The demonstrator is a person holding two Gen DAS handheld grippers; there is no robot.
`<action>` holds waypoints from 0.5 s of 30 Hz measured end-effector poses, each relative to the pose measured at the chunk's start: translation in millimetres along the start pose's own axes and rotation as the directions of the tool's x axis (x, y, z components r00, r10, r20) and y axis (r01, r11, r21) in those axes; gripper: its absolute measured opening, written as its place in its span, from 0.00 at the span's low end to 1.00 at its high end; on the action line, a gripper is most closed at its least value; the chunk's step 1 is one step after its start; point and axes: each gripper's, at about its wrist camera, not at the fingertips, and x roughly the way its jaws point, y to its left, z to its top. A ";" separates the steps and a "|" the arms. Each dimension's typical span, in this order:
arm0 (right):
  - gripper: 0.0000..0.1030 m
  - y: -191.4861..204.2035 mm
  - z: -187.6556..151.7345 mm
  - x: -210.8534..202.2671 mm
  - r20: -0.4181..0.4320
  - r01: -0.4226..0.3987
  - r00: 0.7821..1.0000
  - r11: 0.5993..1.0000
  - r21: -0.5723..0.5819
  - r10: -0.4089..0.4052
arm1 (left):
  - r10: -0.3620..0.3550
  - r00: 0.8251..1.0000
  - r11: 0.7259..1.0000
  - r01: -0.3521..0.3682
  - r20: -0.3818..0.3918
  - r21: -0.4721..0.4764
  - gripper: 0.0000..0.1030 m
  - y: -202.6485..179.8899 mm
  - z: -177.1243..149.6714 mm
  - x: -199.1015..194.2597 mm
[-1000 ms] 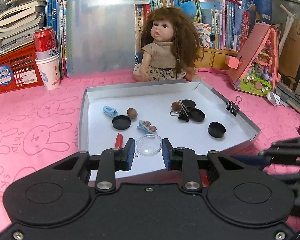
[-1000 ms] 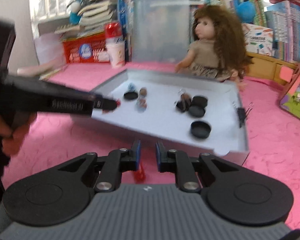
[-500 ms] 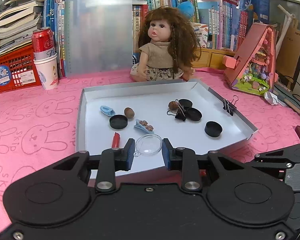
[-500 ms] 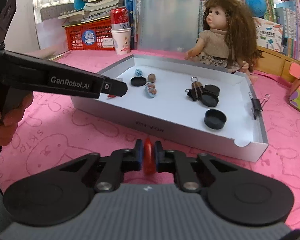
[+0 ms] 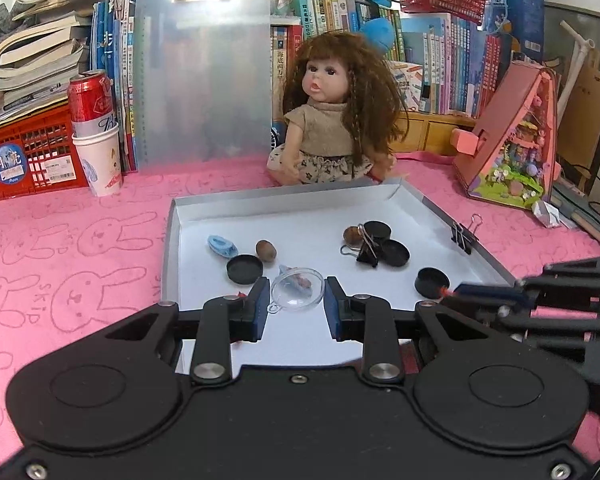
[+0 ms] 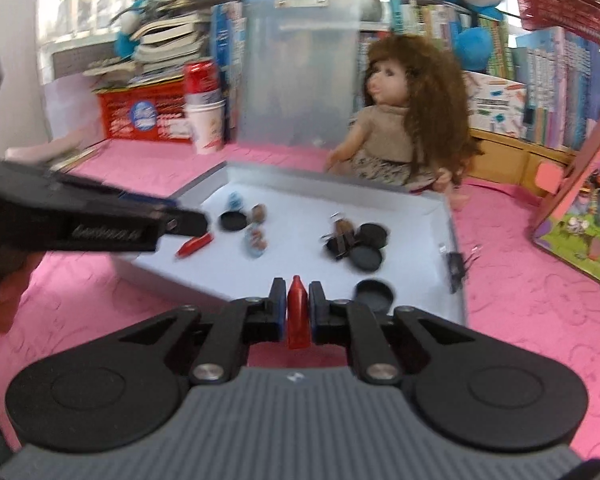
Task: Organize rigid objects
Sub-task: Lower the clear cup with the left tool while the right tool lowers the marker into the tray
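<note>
**Progress.** The sorting was judged to be partly done. Inside the tray (image 5: 312,236) were already found 4 black caps, 2 brown nuts, 1 pale blue piece (image 5: 221,245), 1 black binder clip (image 5: 366,254) and 1 red piece (image 6: 194,245) near the tray's left wall. A 2nd binder clip (image 5: 462,236) was clipped on the tray's right rim. 2 items were not yet set down, 1 in each pair of tongs.

**Tongs.** The left gripper (image 5: 296,292) was closed on a clear dome (image 5: 297,289), held above the tray's near part. The right gripper (image 6: 298,300) was clamped on a red cone piece (image 6: 299,312), carried at the tray's near edge.

**Appearance.**
- The clear dome was seen as a transparent, round half-shell with a small loop on its rim. A small blue-and-brown item on the tray floor was visible through it.
- The red cone piece was seen as solid, glossy and tapered, with its tip pointing away from the camera.

**Remaining.** Placement of both held items in the tray was judged to be outstanding.
</note>
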 end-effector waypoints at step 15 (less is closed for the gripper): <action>0.15 -28.5 13.7 33.4 -0.043 0.049 0.998 0.988 0.148 -0.043 | 0.009 0.999 1.000 -0.009 -0.039 -0.006 0.26 -4.0 4.1 31.8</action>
